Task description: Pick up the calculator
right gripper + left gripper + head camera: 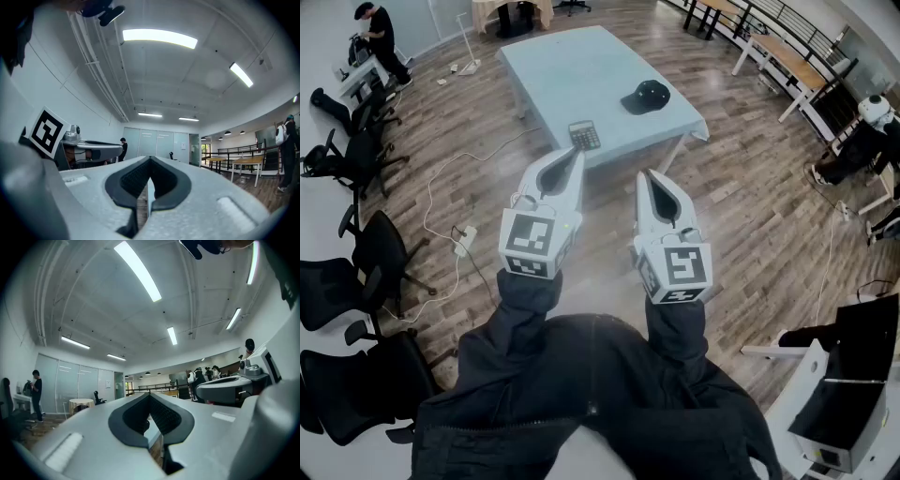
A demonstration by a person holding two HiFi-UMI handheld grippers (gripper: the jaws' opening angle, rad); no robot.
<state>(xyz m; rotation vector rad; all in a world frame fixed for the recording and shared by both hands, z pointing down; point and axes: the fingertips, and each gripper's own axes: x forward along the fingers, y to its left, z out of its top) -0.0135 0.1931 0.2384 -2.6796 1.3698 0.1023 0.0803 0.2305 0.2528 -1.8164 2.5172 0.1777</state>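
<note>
A dark calculator (584, 135) lies near the front edge of a pale blue table (572, 75) in the head view. My left gripper (573, 155) is held out level over the floor, its tip just short of the table's front edge and close below the calculator; its jaws are shut with nothing between them. My right gripper (649, 175) hangs beside it to the right, also shut and empty. In both gripper views the jaws (150, 397) (150, 160) meet at the tips and point across the room; the calculator is hidden there.
A black cap (645, 96) rests on the table's right part. Black office chairs (366, 272) line the left side and a white cable with a power strip (464, 240) runs over the wood floor. A person (380, 37) stands far left. Desks stand at the right.
</note>
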